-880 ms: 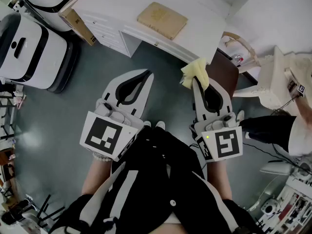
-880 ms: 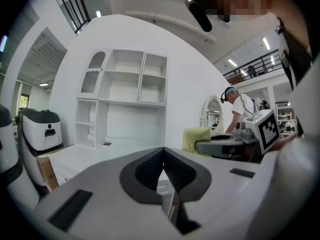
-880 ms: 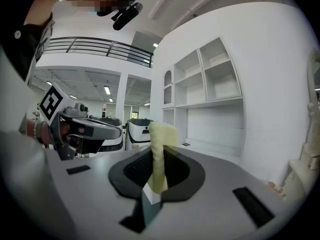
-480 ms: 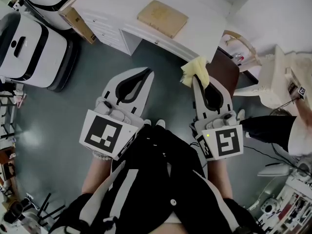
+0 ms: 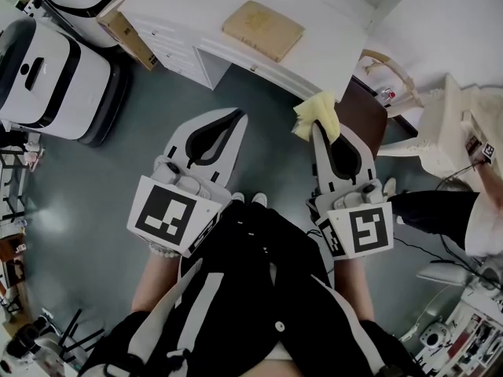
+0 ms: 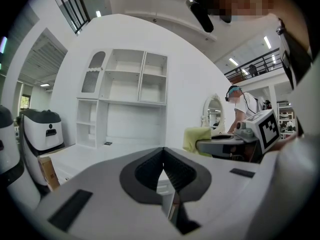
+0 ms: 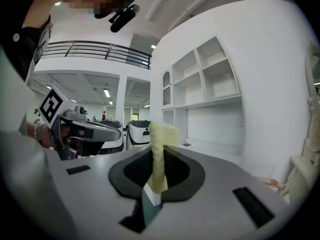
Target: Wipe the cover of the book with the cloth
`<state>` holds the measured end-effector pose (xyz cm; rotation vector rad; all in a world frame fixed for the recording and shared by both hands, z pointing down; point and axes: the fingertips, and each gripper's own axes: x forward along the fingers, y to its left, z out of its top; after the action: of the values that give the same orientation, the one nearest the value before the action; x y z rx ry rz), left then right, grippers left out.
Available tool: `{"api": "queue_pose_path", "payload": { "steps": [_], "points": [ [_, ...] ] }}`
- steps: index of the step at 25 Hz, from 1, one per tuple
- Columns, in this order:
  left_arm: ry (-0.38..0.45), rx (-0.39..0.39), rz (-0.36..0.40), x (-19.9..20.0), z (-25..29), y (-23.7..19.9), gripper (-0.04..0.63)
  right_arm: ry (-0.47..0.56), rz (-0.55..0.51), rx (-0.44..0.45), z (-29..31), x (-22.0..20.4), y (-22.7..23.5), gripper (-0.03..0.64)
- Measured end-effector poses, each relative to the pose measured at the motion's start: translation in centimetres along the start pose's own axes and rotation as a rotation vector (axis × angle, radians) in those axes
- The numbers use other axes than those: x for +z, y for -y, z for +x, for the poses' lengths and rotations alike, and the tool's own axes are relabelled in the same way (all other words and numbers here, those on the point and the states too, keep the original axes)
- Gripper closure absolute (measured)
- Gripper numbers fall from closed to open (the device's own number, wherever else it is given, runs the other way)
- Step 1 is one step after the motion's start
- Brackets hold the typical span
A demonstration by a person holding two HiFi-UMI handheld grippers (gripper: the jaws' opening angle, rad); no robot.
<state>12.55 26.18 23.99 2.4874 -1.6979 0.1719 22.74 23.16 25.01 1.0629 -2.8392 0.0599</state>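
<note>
The right gripper (image 7: pixel 159 171) has its fingers (image 7: pixel 131 173) pinched narrow on a yellow cloth (image 7: pixel 161 143). A folded strip of it runs down between the ribbed pads, and a loose bunch stands up past the tips. In the head view the same cloth (image 5: pixel 316 115) puffs out beyond the right gripper (image 5: pixel 321 132), over the grey floor (image 5: pixel 157 132) and just short of the desk's front edge.

The left gripper (image 6: pixel 163 156) has its fingers (image 6: pixel 142 173) shut tip to tip with nothing between them. In the head view the left gripper (image 5: pixel 234 118) is held beside the right one, also over the floor.

The book (image 5: pixel 262 31), tan-covered and closed, lies flat on the white desk (image 5: pixel 338 49), well apart from both grippers, with nothing on its cover.

The cloth looks light, soft and limp, so it will probably fold and drag rather than push. The free bunch beyond the tips is the part to lay on the cover, not the hard tips themselves. The hold, taken across a fold, seems firm enough for rubbing.

The book looks stiff and not fragile. On a smooth desk it may slide under the strokes, so the empty left gripper could steady it by pressing on a corner or edge.
</note>
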Motion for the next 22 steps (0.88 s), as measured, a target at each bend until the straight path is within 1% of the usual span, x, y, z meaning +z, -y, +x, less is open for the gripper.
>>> {"api": "queue_pose_path", "payload": {
  "steps": [6,10,17,22],
  "points": [
    [-0.002,0.012,0.005,0.2,0.2,1.3,0.594,0.003,0.001,0.011,-1.2,-0.1,0.7,0.580],
    [-0.013,0.022,-0.001,0.0,0.4,2.5,0.594,-0.002,0.002,0.036,-1.9,-0.6,1.1,0.581],
    [-0.029,0.060,-0.013,-1.0,-1.0,4.0,0.594,0.009,0.013,0.082,-2.7,-1.4,0.6,0.581],
    [-0.020,0.078,-0.003,-1.1,-1.8,4.3,0.594,0.017,0.016,0.085,-3.4,-1.6,0.4,0.581]
  ]
}}
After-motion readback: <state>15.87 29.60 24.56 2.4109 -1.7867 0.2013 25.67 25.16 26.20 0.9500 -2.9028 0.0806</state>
